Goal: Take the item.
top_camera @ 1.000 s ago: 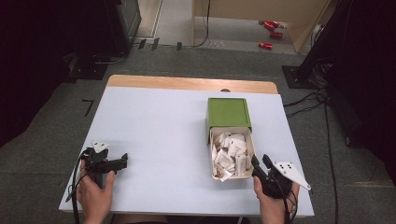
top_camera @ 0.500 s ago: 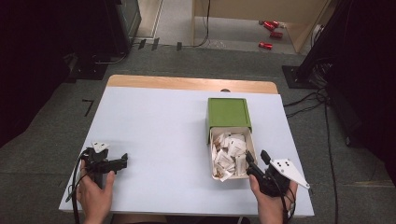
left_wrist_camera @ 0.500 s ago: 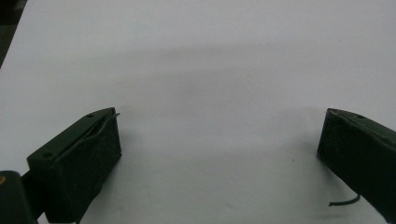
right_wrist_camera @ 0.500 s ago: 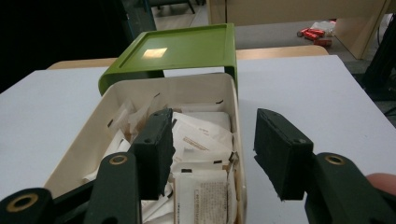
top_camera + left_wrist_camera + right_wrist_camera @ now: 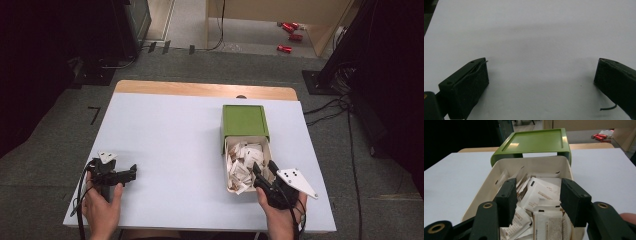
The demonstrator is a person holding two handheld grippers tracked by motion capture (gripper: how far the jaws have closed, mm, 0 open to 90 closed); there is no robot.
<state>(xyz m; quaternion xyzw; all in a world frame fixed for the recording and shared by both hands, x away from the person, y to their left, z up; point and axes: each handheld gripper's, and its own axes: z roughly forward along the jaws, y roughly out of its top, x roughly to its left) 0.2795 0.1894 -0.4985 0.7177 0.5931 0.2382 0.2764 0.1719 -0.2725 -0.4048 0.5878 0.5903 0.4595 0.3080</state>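
Cream drawer point(image 5: 499, 180), slid out of its green sleeve point(image 5: 536, 141), holds white paper sachets point(image 5: 541, 192) (print too small to read). Right gripper point(image 5: 536, 200) hovers above them, jaws having just been opening, nothing clamped. Left gripper point(image 5: 541, 82) rests wide apart on the bare table point(image 5: 536, 32).

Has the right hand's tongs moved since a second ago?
Yes. The right tongs have shifted left, from beside the cream drawer of sachets to over its near end; their jaws have just been opening, gripping nothing.
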